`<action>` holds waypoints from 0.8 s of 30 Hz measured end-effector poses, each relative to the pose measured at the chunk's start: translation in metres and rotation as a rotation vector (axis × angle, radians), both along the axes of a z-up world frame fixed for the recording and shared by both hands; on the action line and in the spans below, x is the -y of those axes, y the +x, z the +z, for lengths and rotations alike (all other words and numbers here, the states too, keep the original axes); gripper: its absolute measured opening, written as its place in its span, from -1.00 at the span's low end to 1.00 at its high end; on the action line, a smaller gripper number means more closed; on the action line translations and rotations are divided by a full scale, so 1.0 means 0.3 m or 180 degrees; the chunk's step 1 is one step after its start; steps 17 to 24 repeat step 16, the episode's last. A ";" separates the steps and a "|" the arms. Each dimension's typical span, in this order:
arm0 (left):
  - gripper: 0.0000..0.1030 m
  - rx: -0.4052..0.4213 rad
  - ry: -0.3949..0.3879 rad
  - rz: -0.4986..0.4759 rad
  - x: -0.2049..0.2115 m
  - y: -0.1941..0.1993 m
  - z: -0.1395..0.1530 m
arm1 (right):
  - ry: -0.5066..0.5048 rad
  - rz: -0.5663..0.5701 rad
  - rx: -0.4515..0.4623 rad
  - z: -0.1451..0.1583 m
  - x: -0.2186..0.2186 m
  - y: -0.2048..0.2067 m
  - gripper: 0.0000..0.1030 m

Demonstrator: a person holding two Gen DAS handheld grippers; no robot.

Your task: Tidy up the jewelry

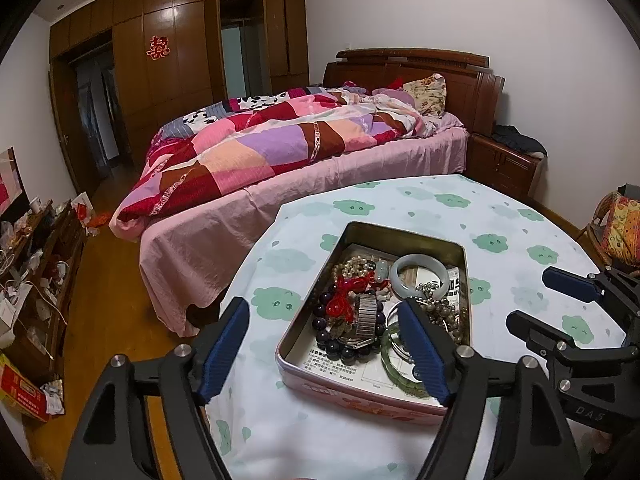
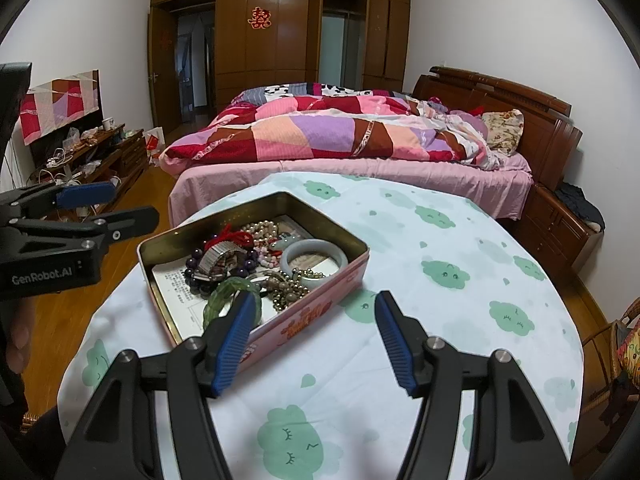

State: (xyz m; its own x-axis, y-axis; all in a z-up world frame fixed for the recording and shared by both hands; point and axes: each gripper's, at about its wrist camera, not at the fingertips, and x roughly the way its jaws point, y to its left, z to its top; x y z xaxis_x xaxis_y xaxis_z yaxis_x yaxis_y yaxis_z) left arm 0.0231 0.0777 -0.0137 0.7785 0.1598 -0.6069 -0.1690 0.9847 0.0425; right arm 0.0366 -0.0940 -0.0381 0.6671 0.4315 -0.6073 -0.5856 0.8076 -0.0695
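Observation:
A pink rectangular tin (image 1: 360, 394) (image 2: 320, 312) sits on the round table with the cloud-print cloth (image 1: 500, 220) (image 2: 440, 240). It holds a jumble of jewelry: a pale jade bangle (image 1: 420, 276) (image 2: 316, 250), a green bangle (image 1: 394, 364) (image 2: 224, 294), dark purple beads (image 1: 332, 344) (image 2: 194, 266), a metal watch band (image 1: 366, 318) (image 2: 218, 258), a pearl strand (image 1: 356, 266) (image 2: 262, 228), a red tassel (image 1: 344, 300) and grey beads (image 1: 444, 308) (image 2: 290, 290). My left gripper (image 1: 324, 354) is open and empty above the tin's near end. My right gripper (image 2: 314, 340) is open and empty at the tin's near corner.
A bed with a patchwork quilt (image 1: 280, 140) (image 2: 340, 132) stands beyond the table. A cluttered low cabinet (image 1: 36, 272) (image 2: 96, 156) lines the left wall. A wicker chair (image 1: 616, 228) (image 2: 616, 344) stands at the right. A nightstand (image 1: 504, 160) is by the headboard.

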 end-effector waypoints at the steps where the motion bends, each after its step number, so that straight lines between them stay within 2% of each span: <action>1: 0.56 0.0006 0.0017 0.0007 0.001 0.000 0.000 | -0.0002 0.0000 -0.0002 0.000 0.000 0.000 0.24; 10: 0.57 0.0015 0.0107 0.0036 0.004 0.005 -0.013 | -0.0001 -0.0002 -0.0002 0.000 0.001 0.000 0.24; 24: 0.57 0.0022 0.0096 -0.0014 0.003 0.004 -0.013 | 0.0000 -0.0034 -0.0021 -0.009 0.012 0.002 0.25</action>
